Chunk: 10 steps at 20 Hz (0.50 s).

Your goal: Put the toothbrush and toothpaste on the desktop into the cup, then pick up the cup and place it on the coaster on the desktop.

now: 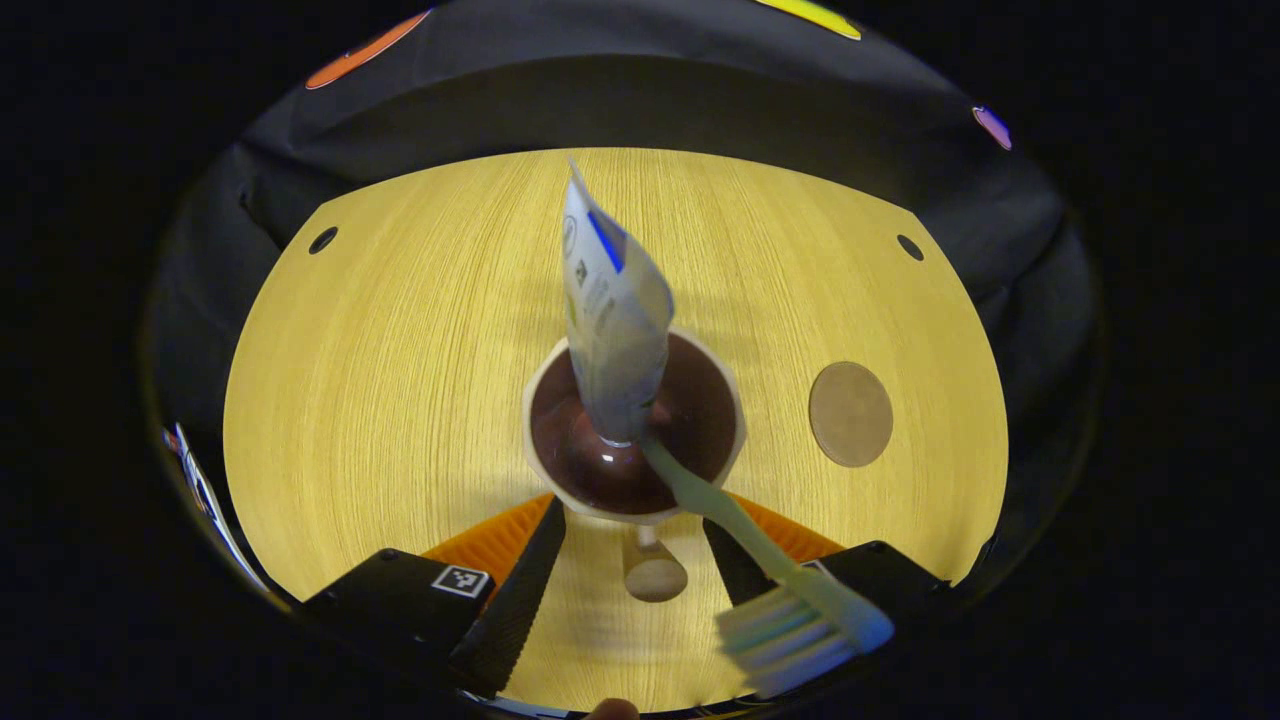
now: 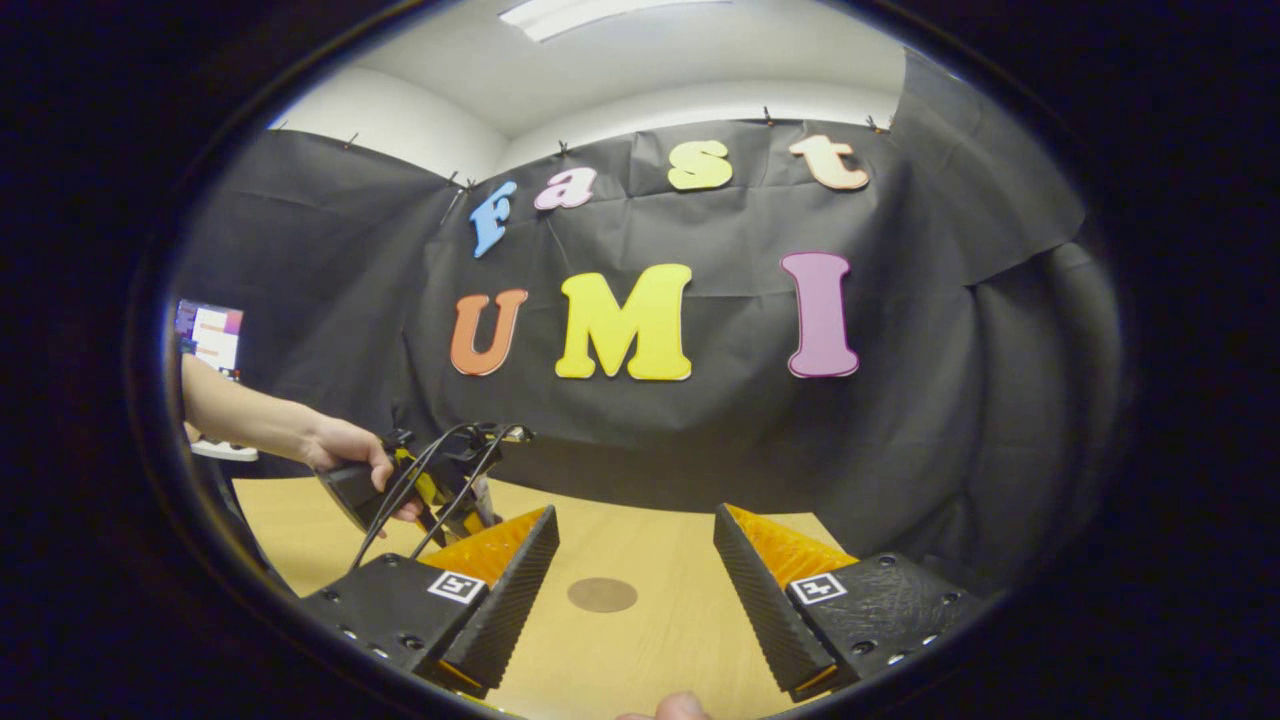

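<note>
Left gripper view: left gripper [image 1: 634, 565] at bottom, fingers spread wide, nothing between them, hanging over the cup [image 1: 634, 425] w/ the cup's near rim between the tips. Cup stands upright on the table [image 1: 400, 400], dark inside, pale rim. Toothbrush [image 1: 770, 560] is in the cup, handle leaning out over the near-right rim, bristle head up close to the camera in front of the right-hand finger. Toothpaste [image 1: 612, 310] also in the cup, cap end down, flat end sticking up and tilted a bit left. Coaster [image 1: 850, 413], round, brown, lies flat on the table right of the cup, apart from it.

Right gripper view: right gripper [image 2: 636, 580] fingers wide apart, holding nothing, above the table. Coaster [image 2: 602, 595] lies just past the tips, between them. Farther left, a hand [image 2: 345, 450] holds the other gripper's handle w/ cables; can't tell its fingers here.
</note>
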Each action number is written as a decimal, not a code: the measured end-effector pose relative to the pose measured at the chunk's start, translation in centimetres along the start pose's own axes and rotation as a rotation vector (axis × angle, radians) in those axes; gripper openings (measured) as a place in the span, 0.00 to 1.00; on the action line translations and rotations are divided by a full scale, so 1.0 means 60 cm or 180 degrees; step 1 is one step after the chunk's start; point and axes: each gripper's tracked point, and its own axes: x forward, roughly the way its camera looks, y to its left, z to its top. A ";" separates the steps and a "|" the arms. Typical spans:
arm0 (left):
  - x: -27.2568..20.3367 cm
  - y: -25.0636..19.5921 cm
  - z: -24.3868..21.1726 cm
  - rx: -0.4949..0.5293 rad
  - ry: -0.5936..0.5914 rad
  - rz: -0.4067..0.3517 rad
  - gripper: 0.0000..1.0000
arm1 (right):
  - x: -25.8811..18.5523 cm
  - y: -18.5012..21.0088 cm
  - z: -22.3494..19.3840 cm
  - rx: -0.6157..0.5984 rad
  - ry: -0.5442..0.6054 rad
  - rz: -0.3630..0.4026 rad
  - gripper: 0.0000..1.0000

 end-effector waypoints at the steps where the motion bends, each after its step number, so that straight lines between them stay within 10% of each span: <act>1: -0.005 0.001 0.004 -0.0009 0.0045 0.0024 0.87 | -0.001 -0.004 -0.001 -0.0018 -0.0007 -0.0012 0.95; 10: -0.088 -0.026 0.084 -0.0057 0.0167 0.0111 0.44 | -0.010 -0.025 -0.039 0.0134 0.0163 -0.0014 0.95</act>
